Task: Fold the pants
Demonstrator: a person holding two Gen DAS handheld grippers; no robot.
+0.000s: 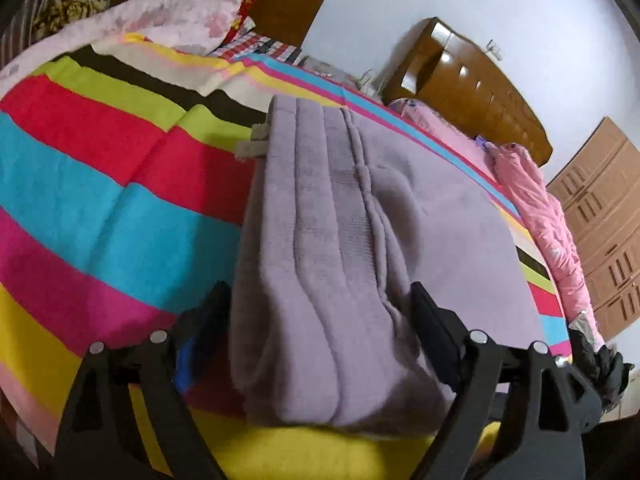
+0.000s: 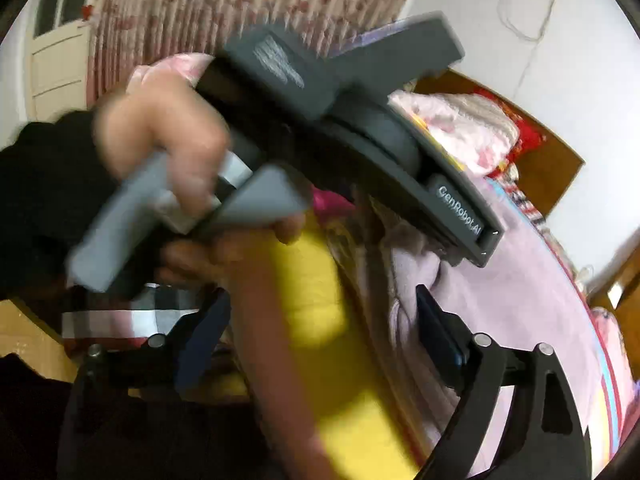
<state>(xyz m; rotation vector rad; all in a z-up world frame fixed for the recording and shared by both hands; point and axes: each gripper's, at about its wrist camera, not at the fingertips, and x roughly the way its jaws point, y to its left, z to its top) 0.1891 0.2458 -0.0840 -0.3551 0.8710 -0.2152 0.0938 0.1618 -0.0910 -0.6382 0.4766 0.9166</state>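
Lilac fleece pants (image 1: 360, 216) lie folded on a striped blanket (image 1: 100, 184), the thick folded edge toward me. My left gripper (image 1: 320, 320) is open, its two dark fingers standing either side of that near edge without closing on it. In the right wrist view the pants (image 2: 500, 300) lie to the right. My right gripper (image 2: 324, 328) is open and empty above the blanket's yellow stripe (image 2: 316, 304). The other hand-held gripper's body (image 2: 360, 120) and the hand on it fill the upper middle of that view, which is blurred.
Pillows and bedding (image 1: 180, 12) are piled at the bed's head. A pink garment (image 1: 540, 216) lies along the far right edge of the bed. A wooden headboard (image 1: 472, 84) and a cabinet (image 1: 600, 216) stand beyond. A dark glove-like object (image 1: 600, 360) sits at the right.
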